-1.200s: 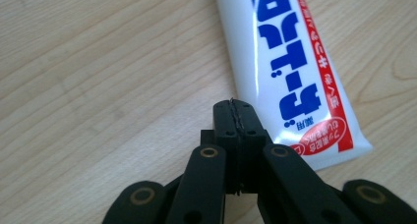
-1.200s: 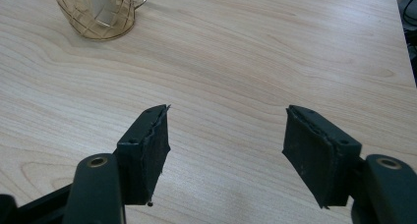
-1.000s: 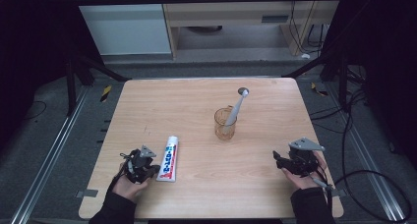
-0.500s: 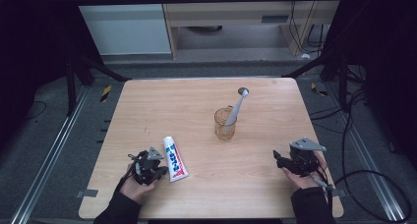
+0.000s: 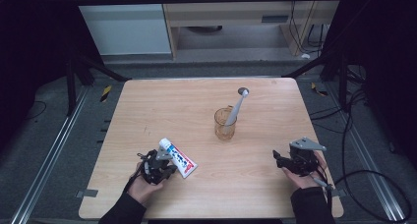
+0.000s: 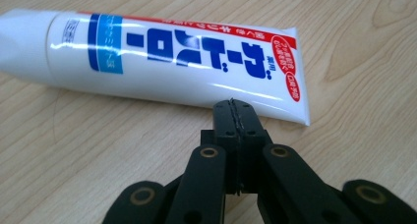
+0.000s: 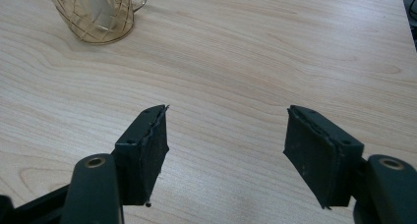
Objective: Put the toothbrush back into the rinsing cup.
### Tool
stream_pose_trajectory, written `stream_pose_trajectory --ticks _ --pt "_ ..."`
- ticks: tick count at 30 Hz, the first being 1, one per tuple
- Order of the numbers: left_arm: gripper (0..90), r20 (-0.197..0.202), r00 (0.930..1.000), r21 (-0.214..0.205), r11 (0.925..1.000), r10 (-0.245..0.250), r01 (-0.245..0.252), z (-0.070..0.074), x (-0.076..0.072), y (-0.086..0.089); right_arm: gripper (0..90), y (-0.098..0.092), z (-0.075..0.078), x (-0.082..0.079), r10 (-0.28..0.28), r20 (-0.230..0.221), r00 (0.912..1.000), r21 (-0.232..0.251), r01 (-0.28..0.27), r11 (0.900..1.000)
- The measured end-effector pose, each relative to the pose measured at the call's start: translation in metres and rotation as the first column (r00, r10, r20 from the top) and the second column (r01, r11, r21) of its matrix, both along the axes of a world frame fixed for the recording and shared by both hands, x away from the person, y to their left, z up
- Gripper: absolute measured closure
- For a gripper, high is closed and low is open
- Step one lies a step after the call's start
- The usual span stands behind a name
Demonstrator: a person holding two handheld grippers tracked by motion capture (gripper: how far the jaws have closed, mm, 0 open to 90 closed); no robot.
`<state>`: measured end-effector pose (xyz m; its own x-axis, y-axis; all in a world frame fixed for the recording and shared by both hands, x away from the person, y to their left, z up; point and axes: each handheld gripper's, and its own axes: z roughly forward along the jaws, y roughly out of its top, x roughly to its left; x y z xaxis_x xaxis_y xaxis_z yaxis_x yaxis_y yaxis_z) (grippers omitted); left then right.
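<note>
Left tool pinched together, tip right up against the toothpaste tube, lying flat on the desk at its near-left. Right tool spread wide, holding nothing, low over bare wood, glass cup beyond.

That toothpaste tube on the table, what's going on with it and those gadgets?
A person at a wooden table holds a hand-held gripper in each hand. The left hand-held gripper, jaws shut with nothing between them, has its tip right at the toothpaste tube, which lies flat on the wood. The right hand-held gripper hovers open over bare wood. A glass mug with a toothbrush stands mid-table.
</note>
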<state>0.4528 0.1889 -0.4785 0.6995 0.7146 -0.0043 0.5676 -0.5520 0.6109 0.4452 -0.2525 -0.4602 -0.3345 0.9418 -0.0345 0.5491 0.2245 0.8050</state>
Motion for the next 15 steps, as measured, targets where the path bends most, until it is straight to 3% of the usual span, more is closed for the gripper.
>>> stream_pose_trajectory --ticks 10,12,15 --pt "89.7 0.016 0.9999 -0.016 0.9999 -0.004 0.004 0.000 0.005 -0.006 32.6 0.001 -0.001 0.001 0.000 -0.007 1.0000 0.001 0.000 1.0000" --pt "89.7 0.027 0.9996 -0.021 0.9998 -0.002 0.003 0.006 0.005 -0.003 32.6 0.001 -0.001 0.001 -0.002 -0.007 1.0000 0.000 0.002 1.0000" --pt "89.7 0.075 0.9965 -0.048 0.9983 0.036 -0.032 0.025 0.014 0.006 32.6 0.001 -0.001 0.000 -0.004 -0.007 1.0000 0.004 0.004 1.0000"
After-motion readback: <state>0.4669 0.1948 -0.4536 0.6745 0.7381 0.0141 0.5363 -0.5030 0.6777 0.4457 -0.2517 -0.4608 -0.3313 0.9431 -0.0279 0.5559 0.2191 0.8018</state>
